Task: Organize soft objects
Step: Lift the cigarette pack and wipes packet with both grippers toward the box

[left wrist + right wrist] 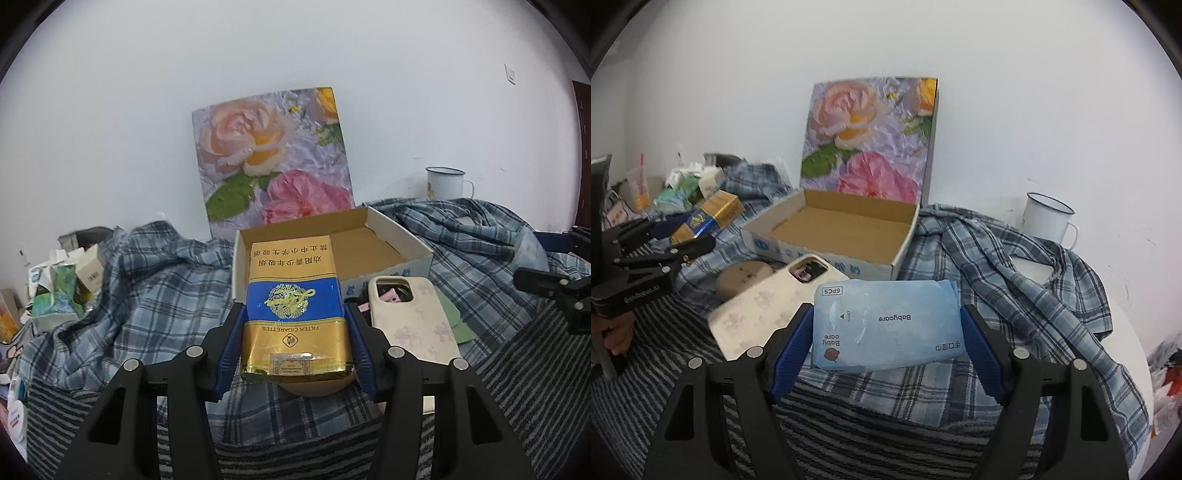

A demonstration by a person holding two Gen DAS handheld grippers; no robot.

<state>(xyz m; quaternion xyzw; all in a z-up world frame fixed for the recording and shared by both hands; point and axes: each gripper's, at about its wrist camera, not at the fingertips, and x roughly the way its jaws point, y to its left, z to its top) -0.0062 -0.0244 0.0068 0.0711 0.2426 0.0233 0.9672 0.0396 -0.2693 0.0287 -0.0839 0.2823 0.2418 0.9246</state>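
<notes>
My left gripper (293,325) is shut on a gold and blue cigarette pack (293,295), held above the cloth just in front of the open cardboard box (384,254). My right gripper (886,332) is shut on a light blue Babycare wipes pack (886,325), held in front of the same box (827,240), whose floral lid (868,140) stands up against the wall. The box interior looks empty. The left gripper (676,236) with its pack also shows at the left of the right wrist view.
A cream phone case (413,317) and a beige round object (742,275) lie on the striped cloth beside a crumpled plaid shirt (1015,280). A white enamel mug (1049,219) stands at the back right. Several packets and boxes (62,291) clutter the left side.
</notes>
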